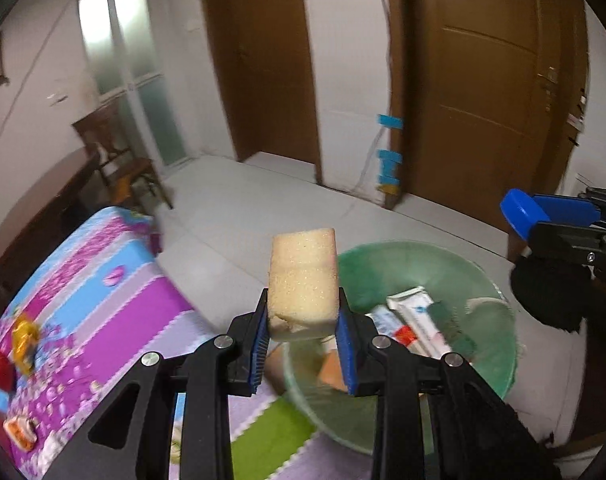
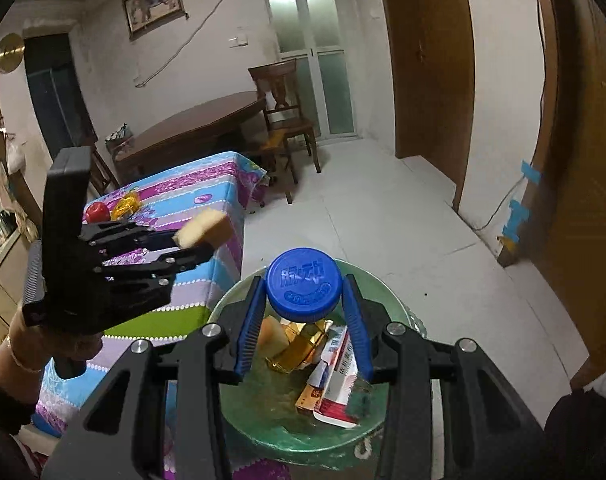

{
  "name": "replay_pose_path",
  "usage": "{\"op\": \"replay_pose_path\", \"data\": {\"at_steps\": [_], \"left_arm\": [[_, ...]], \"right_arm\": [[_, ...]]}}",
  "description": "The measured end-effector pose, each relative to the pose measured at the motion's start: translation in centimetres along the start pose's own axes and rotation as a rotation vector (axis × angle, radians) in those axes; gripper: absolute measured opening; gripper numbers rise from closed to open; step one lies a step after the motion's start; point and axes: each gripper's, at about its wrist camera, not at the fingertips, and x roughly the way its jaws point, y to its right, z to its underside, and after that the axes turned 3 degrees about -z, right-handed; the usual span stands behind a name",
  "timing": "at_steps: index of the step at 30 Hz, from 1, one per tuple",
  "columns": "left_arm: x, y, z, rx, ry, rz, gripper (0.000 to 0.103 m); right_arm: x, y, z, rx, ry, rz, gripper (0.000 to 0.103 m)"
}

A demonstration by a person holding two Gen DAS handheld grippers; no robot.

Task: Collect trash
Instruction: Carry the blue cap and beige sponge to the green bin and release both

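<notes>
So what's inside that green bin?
The green bin holds a toothpaste tube, gold wrappers, an orange box and something dark green. The blue cap hides the rest.

- Bin: on the floor, just right of the counter; tube and wrappers inside.
- Left tool: holds sponge, at the bin's left edge.
- Right tool: holds cap, above the bin.
- Counter: apple and wrapper side by side.
- Chair: behind the counter.
</notes>
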Motion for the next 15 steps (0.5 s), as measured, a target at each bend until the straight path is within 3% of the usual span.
{"op": "replay_pose_path", "data": {"at_steps": [11, 12, 13, 14, 15], "left_arm": [[2.9, 2.7, 0.5, 0.048, -0.051, 0.088, 0.032], [3.3, 2.7, 0.6, 0.047, -0.071, 0.1, 0.042], [3.5, 2.6, 0.7, 0.047, -0.083, 0.098, 0.061], [3.5, 2.5, 0.9, 0.049, -0.074, 0.082, 0.07], [3.3, 2.4, 1.1, 0.053, -0.056, 0.067, 0.072]], "right_arm": [[1.3, 2.6, 1.3, 0.039, -0.066, -0.024, 0.038], [1.5, 2.5, 1.5, 0.039, -0.081, -0.049, 0.038], [1.8, 2.7, 1.6, 0.038, -0.091, -0.069, 0.041], [2.0, 2.7, 1.8, 0.042, -0.098, -0.076, 0.057], [2.1, 2.8, 1.9, 0.045, -0.095, -0.064, 0.065]]}}
